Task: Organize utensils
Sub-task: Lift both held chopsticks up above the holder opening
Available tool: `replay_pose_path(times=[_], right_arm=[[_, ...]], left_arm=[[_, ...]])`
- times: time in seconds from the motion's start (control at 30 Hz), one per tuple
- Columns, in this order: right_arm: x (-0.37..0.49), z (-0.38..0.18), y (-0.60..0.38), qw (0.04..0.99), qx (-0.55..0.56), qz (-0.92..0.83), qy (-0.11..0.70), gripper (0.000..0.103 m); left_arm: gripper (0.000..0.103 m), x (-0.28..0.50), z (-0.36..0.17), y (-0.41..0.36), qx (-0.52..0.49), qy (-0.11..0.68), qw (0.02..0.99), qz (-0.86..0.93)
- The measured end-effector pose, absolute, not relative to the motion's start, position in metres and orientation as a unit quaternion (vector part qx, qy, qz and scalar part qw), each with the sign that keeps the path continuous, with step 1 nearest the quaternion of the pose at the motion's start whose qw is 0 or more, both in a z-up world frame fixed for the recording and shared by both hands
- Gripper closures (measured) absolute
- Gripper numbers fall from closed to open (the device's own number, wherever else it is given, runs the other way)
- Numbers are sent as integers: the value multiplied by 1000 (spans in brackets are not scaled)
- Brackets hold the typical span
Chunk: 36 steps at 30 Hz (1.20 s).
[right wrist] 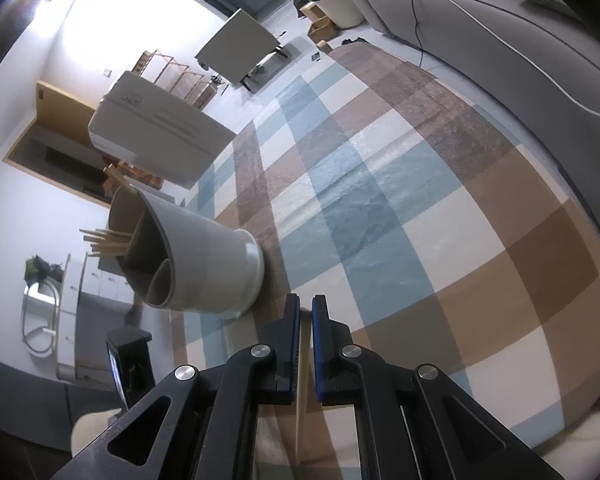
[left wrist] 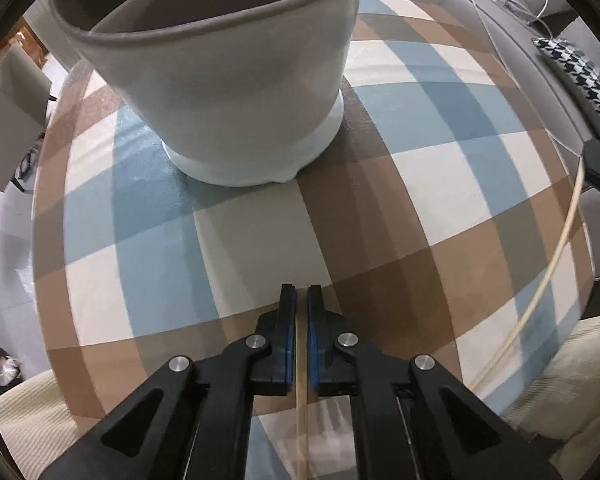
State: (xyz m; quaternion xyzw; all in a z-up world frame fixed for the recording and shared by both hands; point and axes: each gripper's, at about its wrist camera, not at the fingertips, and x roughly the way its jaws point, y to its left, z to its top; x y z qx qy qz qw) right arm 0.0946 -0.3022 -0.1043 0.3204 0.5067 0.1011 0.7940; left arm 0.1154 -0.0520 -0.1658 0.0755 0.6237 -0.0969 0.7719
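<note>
A grey utensil holder [left wrist: 235, 100] with inner compartments stands on the checked cloth, close ahead of my left gripper [left wrist: 302, 292]. That gripper points steeply down, shut on a thin pale chopstick [left wrist: 301, 380] that runs back between its blue pads. In the right wrist view the holder [right wrist: 207, 264] is at the left, with several chopsticks [right wrist: 103, 242] sticking out of one compartment. My right gripper [right wrist: 306, 300] is shut on another chopstick [right wrist: 302, 392] to the right of the holder. The left wrist view shows this second chopstick [left wrist: 560, 240] as a long pale line at the right edge.
A blue, brown and cream checked cloth [left wrist: 440, 184] covers the round table. Behind it is a grey sofa [right wrist: 540, 60] with cables and a houndstooth cushion [left wrist: 580, 76]. A white box [right wrist: 155, 136] stands beyond the table's left edge. Cream fabric [left wrist: 27, 420] lies by the near edge.
</note>
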Motion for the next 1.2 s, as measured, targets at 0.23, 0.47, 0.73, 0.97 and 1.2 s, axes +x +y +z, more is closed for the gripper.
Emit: replay_pose_path(times=[0.23, 0.47, 0.73, 0.97, 1.2], right_arm=[[90, -87, -286, 821, 273, 120, 486, 98], [77, -66, -262, 853, 218, 140, 453, 98], [63, -38, -242, 881, 187, 153, 407, 98], [58, -19, -230, 895, 172, 160, 378, 98], [66, 11, -226, 911, 163, 166, 341, 98]], left_arm=[[101, 107, -122, -30, 20, 553, 827, -94], [102, 101, -72, -32, -26, 487, 867, -101], [102, 95, -25, -28, -57, 446, 886, -110], [102, 99, 24, -5, -103, 373, 916, -108], [102, 120, 62, 18, -143, 307, 936, -101]])
